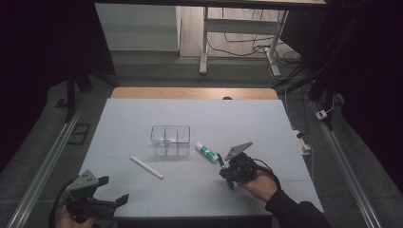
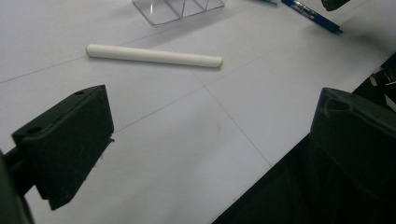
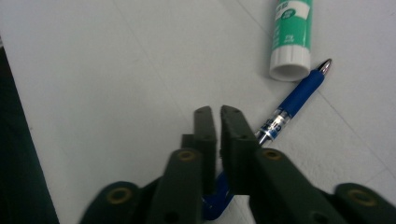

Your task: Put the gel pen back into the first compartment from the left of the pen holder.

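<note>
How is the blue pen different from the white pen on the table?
The blue pen is blue with a clear middle; the white pen is plain white. The blue pen sits in the shut right tool, beside the glue stick; the white pen lies alone, untouched, ahead of the open left tool. Both are slim.

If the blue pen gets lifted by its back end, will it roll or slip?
The blue pen looks round and stiff, so it would probably roll once released. The right claw pinches near its rear, so it may pivot.
</note>
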